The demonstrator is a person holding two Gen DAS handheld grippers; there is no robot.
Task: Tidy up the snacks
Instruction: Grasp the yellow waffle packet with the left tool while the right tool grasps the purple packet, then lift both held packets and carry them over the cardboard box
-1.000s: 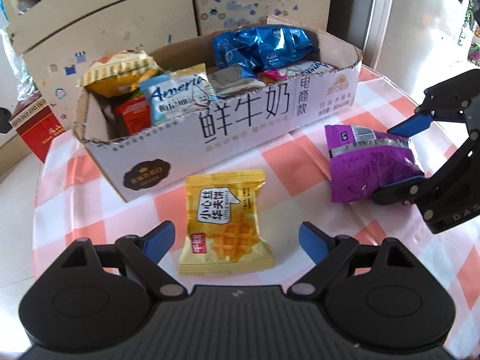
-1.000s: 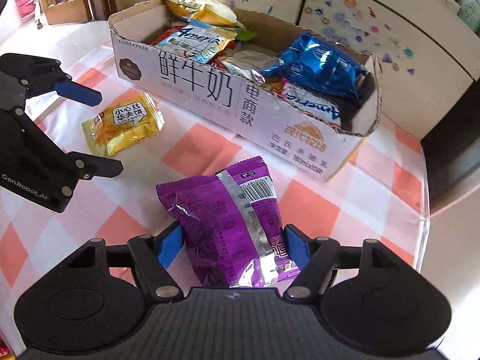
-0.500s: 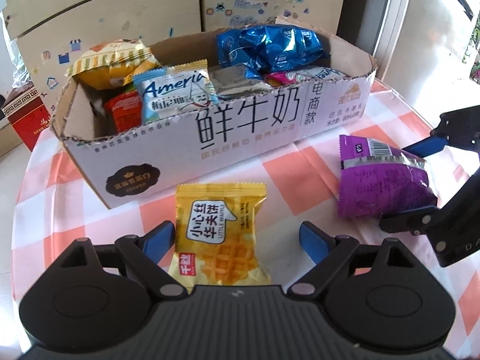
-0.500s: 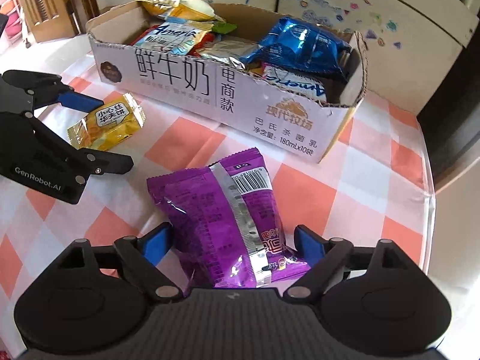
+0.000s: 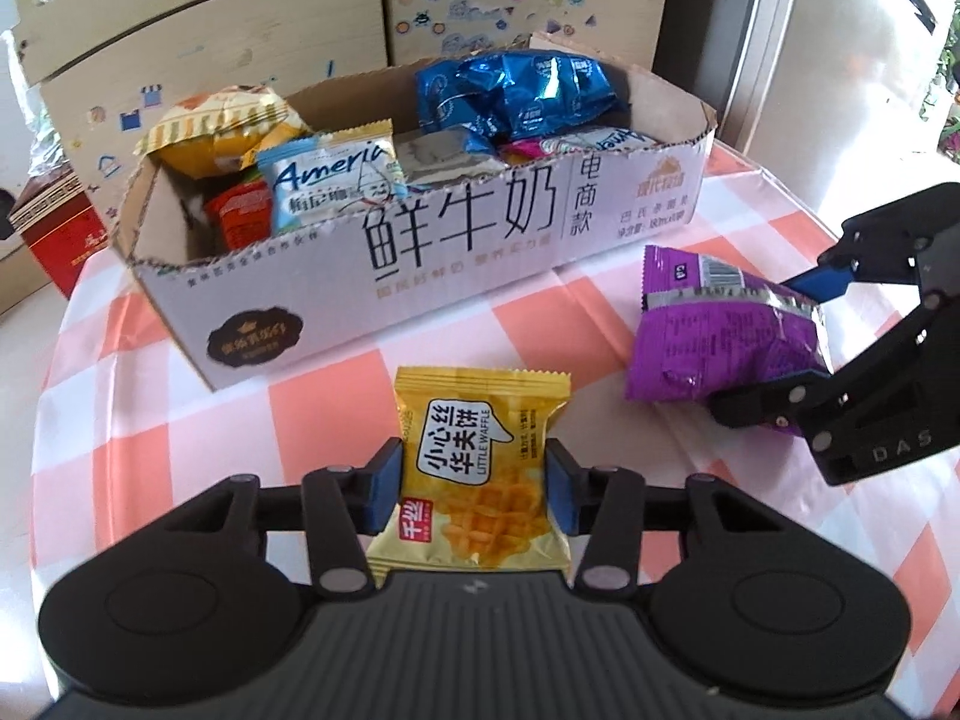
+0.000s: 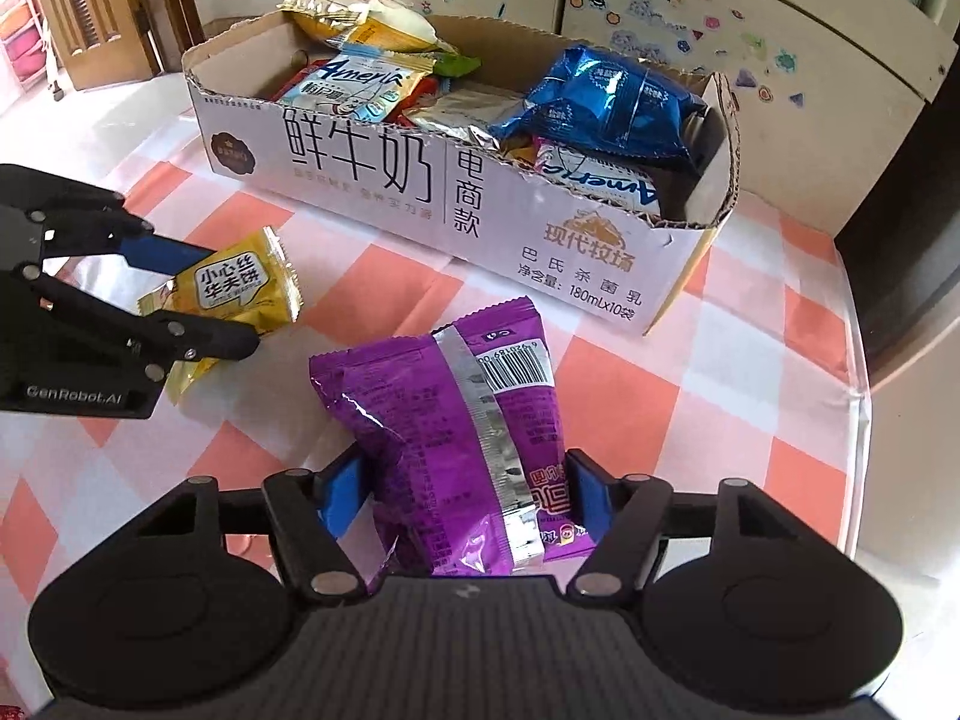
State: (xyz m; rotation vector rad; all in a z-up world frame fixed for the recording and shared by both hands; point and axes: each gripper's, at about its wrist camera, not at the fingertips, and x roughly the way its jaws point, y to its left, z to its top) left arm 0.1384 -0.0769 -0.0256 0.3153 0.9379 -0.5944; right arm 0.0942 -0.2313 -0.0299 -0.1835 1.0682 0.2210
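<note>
A yellow waffle packet [image 5: 480,420] lies on the checked tablecloth in front of the cardboard box [image 5: 480,240]. My left gripper [image 5: 474,480] is shut on it, with both blue pads pressed against its sides. The right wrist view shows the same grip [image 6: 225,300] on the yellow packet [image 6: 234,285] from the side. A purple snack bag [image 6: 444,396] sits between the jaws of my right gripper [image 6: 462,492], which are closing. The pads touch its sides and the bag bulges. The left wrist view has that gripper [image 5: 756,348] around the purple bag [image 5: 714,330].
The box [image 6: 420,180] holds several snacks, among them blue foil bags [image 5: 516,90] and a yellow bag [image 5: 222,132]. A red carton [image 5: 54,234] stands off the table's left. The table's right edge [image 6: 858,408] is near. Cabinets with stickers stand behind.
My left jaws have gone from wide open to shut on the yellow packet. The right jaws have narrowed onto the purple bag, which has bunched up.
</note>
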